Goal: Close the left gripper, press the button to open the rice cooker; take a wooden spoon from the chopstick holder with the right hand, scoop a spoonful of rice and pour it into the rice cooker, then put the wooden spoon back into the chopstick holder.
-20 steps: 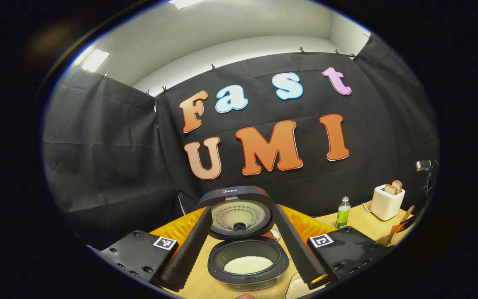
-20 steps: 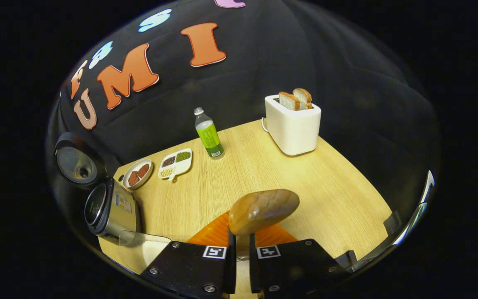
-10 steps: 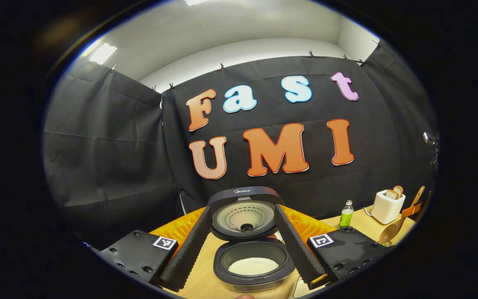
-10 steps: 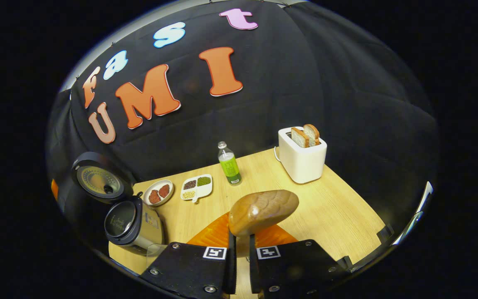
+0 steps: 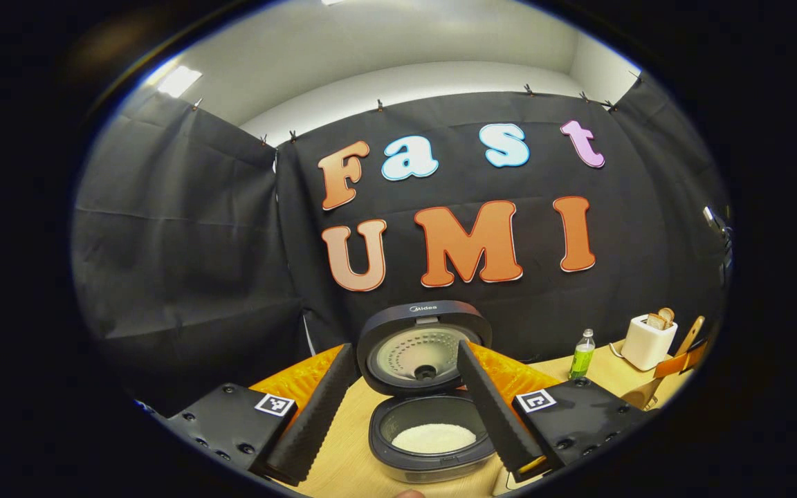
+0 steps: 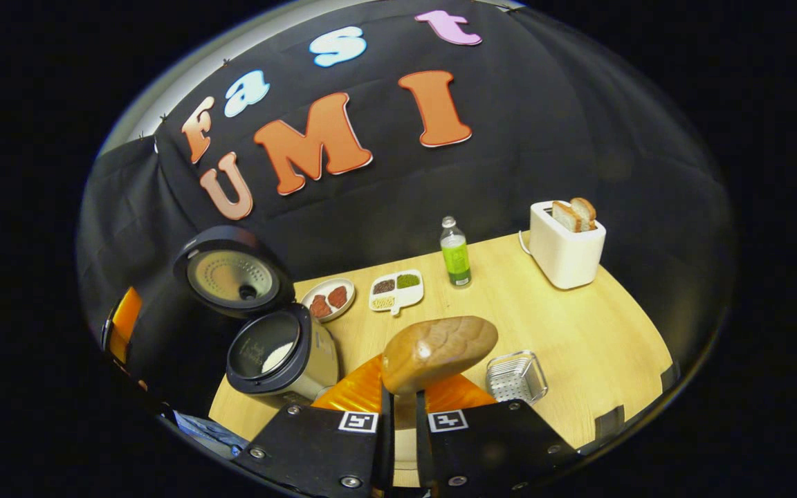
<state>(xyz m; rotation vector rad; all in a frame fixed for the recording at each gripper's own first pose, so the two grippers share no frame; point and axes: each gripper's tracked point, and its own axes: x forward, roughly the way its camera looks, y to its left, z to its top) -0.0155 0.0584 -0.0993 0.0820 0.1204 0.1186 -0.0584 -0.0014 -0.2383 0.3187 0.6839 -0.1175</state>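
1. The surface point(image 6: 578, 325) carries everything. The rice cooker point(image 6: 281, 360) stands at its left end with its lid point(image 6: 232, 277) swung up and white rice lying in the inner pot. The button step therefore looks done.
2. The left claw point(image 5: 405, 415) hangs in front of the open cooker point(image 5: 433, 443), its two fingers spread wide with nothing between them. It would do best to keep clear of the pot mouth.
3. The right claw point(image 6: 398, 408) has its fingers drawn close together on the handle of the wooden spoon point(image 6: 438, 351), whose bowl sticks up above them. Whether the bowl holds any rice cannot be told, since its back faces the camera.
4. The step in hand appears to be the return of the spoon. The small clear basket with a perforated metal insert point(image 6: 516, 377), just right of the spoon, is probably the chopstick holder.
5. To do it well, the person should bring the spoon above the basket and lower it inside the rim. The fingers should part only once the spoon rests there.
6. Tipping the light basket is the risk.
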